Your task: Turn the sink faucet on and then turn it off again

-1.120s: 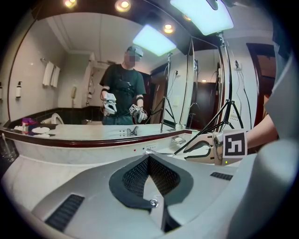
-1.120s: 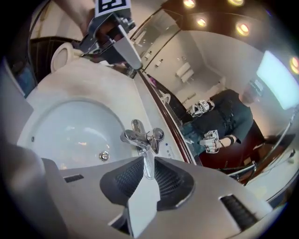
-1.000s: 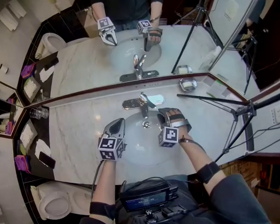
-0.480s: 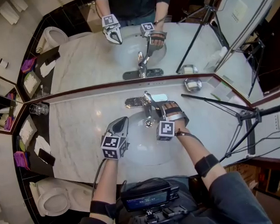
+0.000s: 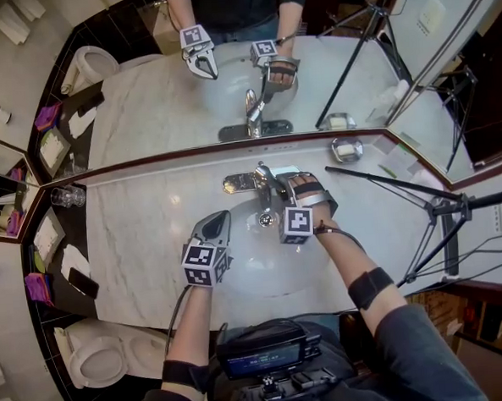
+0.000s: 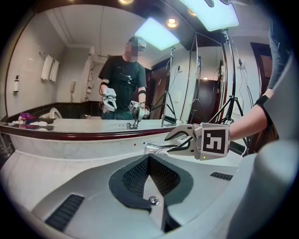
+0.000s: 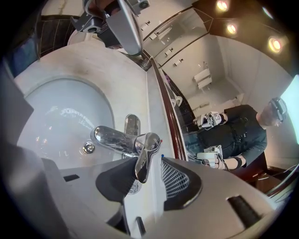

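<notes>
faucet (image 5: 261, 185): at 12 o'clock on the sink (image 5: 257, 267) rim, no water seen.
right gripper (image 5: 277, 190): has moved in; jaws apart, just narrowing, lever (image 7: 144, 158) between them, unclamped.
left gripper (image 5: 219, 218): jaws together, empty, at 9 o'clock.
meaning: turn-on likely next.

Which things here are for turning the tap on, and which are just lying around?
For the job: faucet, its lever, sink, right gripper (fingers have just been closing, lever between them, not gripped).
Lying about: soap dish, glass, phone, tripod, toilet.
</notes>
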